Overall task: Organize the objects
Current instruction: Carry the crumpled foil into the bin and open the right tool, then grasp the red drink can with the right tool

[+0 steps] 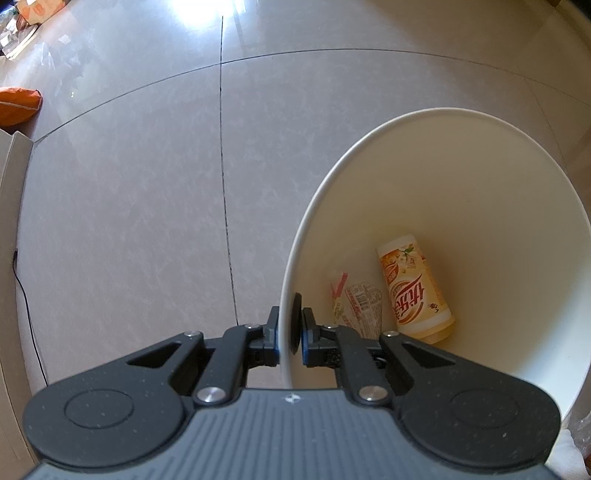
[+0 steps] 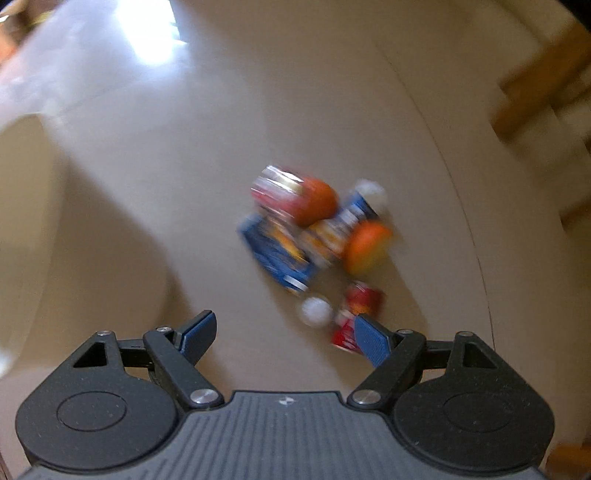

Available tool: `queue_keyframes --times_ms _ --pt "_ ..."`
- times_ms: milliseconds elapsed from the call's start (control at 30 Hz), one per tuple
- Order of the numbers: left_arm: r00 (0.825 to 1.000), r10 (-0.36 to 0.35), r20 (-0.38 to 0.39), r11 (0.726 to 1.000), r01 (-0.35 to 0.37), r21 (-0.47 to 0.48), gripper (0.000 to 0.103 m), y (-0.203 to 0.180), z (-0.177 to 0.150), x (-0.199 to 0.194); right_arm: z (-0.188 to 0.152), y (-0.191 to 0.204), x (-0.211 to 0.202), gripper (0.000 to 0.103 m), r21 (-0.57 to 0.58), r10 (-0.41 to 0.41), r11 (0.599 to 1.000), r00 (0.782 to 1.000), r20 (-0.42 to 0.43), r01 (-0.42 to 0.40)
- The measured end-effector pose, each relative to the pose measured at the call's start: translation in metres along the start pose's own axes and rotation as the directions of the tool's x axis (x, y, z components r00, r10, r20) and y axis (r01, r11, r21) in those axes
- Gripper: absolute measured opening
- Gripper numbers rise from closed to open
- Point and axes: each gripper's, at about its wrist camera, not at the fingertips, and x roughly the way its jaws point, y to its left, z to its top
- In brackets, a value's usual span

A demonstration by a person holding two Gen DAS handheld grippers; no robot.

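L gripper (image 1: 290, 326): I pinch bucket (image 1: 461, 122) rim tight.
R gripper (image 2: 284, 332): jaws wide, empty.
Risk: blurry pile (image 2: 314, 236), I cld misgrab; bucket cld tip.

Pale glossy floor tiles (image 1: 129, 206) with faint marbling, split by dark grout lines (image 1: 223, 177) crossing toward 12 o'clock. Bright glare of light (image 1: 201, 11) on the tile at 12 o'clock. Thin black cable (image 1: 27, 314) trailing along the floor at 9 o'clock, beside a beige panel edge (image 1: 11, 192). Orange cushion-like shape (image 1: 18, 105) at 10 o'clock. In the right wrist view, blurred: same light patch (image 2: 151, 37) at 11 o'clock, wooden furniture (image 2: 535, 81) at 2 o'clock.
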Motion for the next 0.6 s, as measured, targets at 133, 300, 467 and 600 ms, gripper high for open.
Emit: queue_keyframes --times_ms 133,300,467,600 --pt "1.0 -0.002 0.0 1.0 0.002 0.005 0.008 0.0 0.0 0.0 0.0 -0.039 0.042 0.085 0.11 -0.057 0.992 0.997 -0.054 0.063" --pt "1.0 0.0 0.005 1.0 0.0 0.003 0.008 0.0 0.0 -0.001 0.003 -0.08 0.09 0.085 0.237 -0.037 0.969 0.993 -0.108 0.062" --pt "1.0 0.006 0.006 1.0 -0.006 -0.004 0.008 -0.001 -0.001 -0.001 0.006 -0.09 0.136 0.079 0.219 -0.04 0.973 0.989 -0.141 0.07" --pt "1.0 0.005 -0.005 1.0 -0.005 -0.006 0.008 -0.001 0.002 -0.001 0.006 -0.096 0.161 0.074 0.23 -0.027 0.971 0.986 -0.164 0.065"
